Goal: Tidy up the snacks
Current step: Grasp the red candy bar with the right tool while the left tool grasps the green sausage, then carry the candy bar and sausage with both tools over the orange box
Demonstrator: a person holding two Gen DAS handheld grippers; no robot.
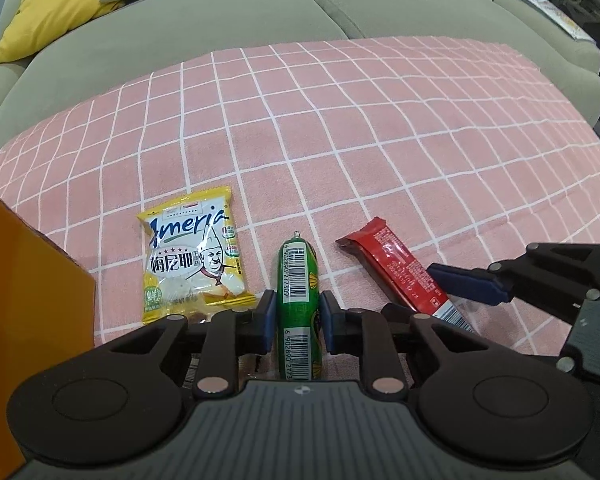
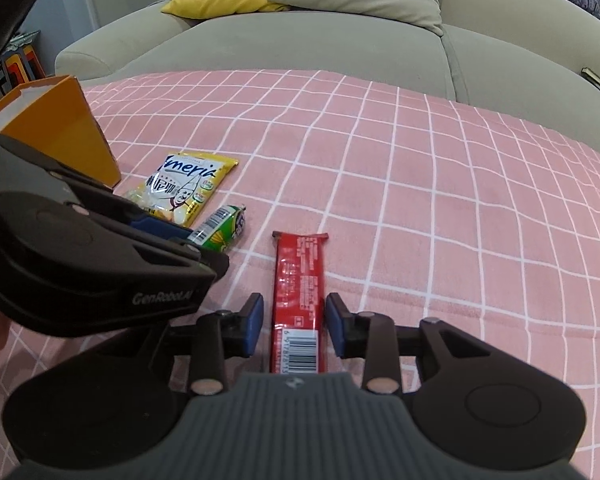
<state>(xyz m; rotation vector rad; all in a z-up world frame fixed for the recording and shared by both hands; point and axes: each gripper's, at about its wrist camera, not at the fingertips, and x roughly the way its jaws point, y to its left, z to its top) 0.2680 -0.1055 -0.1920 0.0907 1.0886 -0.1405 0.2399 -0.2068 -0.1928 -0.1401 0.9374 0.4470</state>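
A green sausage stick [image 1: 298, 280] lies on the pink checked cloth [image 1: 380, 140], and my left gripper [image 1: 298, 312] is closed against both its sides. A red snack bar [image 2: 299, 280] lies to its right; my right gripper [image 2: 295, 324] straddles it with small gaps on both sides, open. A yellow snack packet [image 1: 194, 258] lies left of the sausage, also in the right wrist view [image 2: 184, 188]. The red bar also shows in the left wrist view [image 1: 400, 266], and the sausage in the right wrist view [image 2: 220, 228].
An orange box [image 2: 60, 128] stands at the left edge of the cloth, next to the yellow packet. A grey-green sofa [image 1: 220, 32] with a yellow cushion [image 1: 56, 4] lies beyond the cloth. Papers and clutter [image 1: 556, 4] sit at the far right.
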